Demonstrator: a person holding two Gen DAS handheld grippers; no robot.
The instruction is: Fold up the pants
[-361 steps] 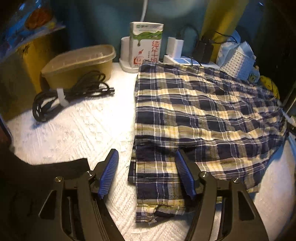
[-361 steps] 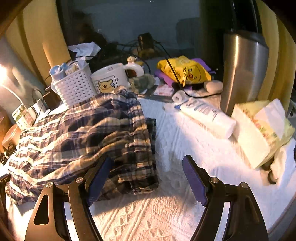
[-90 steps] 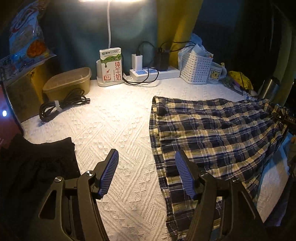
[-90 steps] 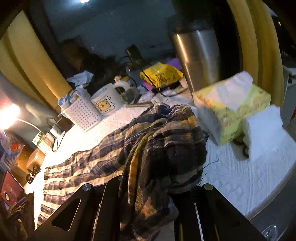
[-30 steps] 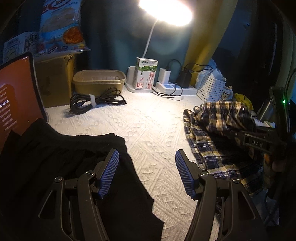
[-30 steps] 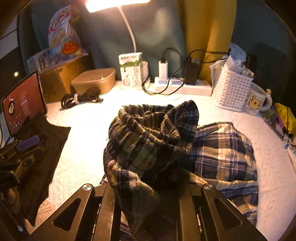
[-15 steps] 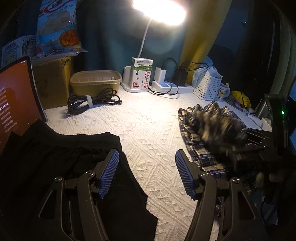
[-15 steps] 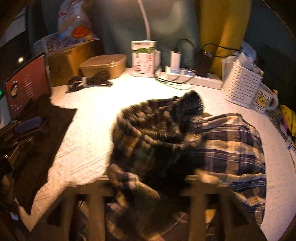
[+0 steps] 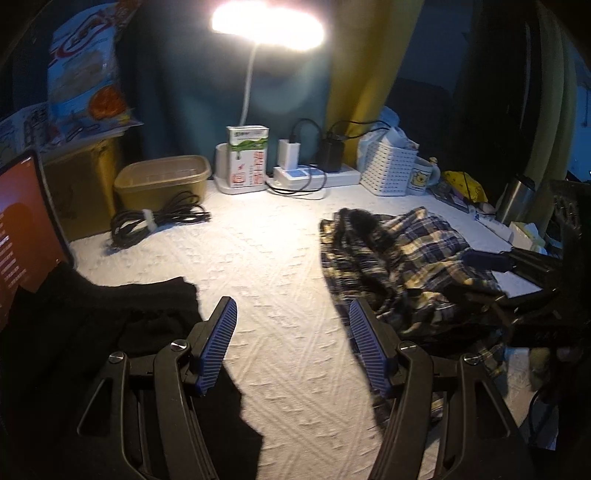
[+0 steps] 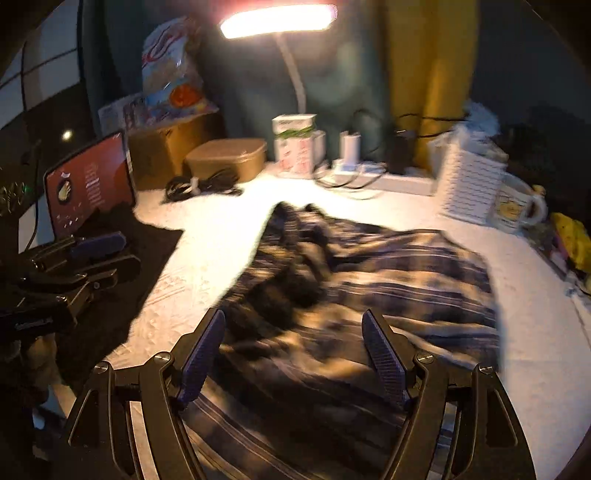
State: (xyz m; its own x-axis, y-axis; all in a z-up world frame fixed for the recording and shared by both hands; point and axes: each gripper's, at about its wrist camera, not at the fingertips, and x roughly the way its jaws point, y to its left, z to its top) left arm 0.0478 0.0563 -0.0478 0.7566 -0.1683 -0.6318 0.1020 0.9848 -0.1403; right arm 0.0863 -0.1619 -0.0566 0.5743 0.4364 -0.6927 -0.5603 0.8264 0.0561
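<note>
Your left gripper [image 9: 291, 341] has its ribbed blue pads [image 9: 218, 341] spread wide apart with nothing between them, hovering over the white quilted cloth with a raised diamond weave [image 9: 280, 258] that covers the table. Your right gripper [image 10: 291, 356] is likewise spread apart and empty, poised above the near part of the navy, cream and yellow plaid pants of soft woven fabric [image 10: 369, 280].

Those pants lie in a loose, rumpled heap on the right half of the cloth, with a bunched, gathered end [image 9: 362, 225] humped up toward the back and the flatter part spreading toward the right edge; the right wrist view is motion-blurred, so you cannot read the folds finely. A limp black garment [image 9: 92, 325] lies flat at the near left, its edge just beside your left pad.

Between the black garment and the plaid heap runs a bare strip of white cloth. Along the back wall stand a tan lidded plastic tub [image 9: 162, 181], a coiled black cable with a white tie [image 9: 155, 221], a white-and-green milk carton [image 9: 246, 155], a white power strip with chargers [image 9: 314, 173], a white perforated plastic basket [image 9: 388, 170] and a cartoon-bear mug [image 9: 423, 177]. A red-screened tablet [image 9: 22, 229] leans at the far left, under the bright bar lamp on a white neck [image 9: 267, 26]
</note>
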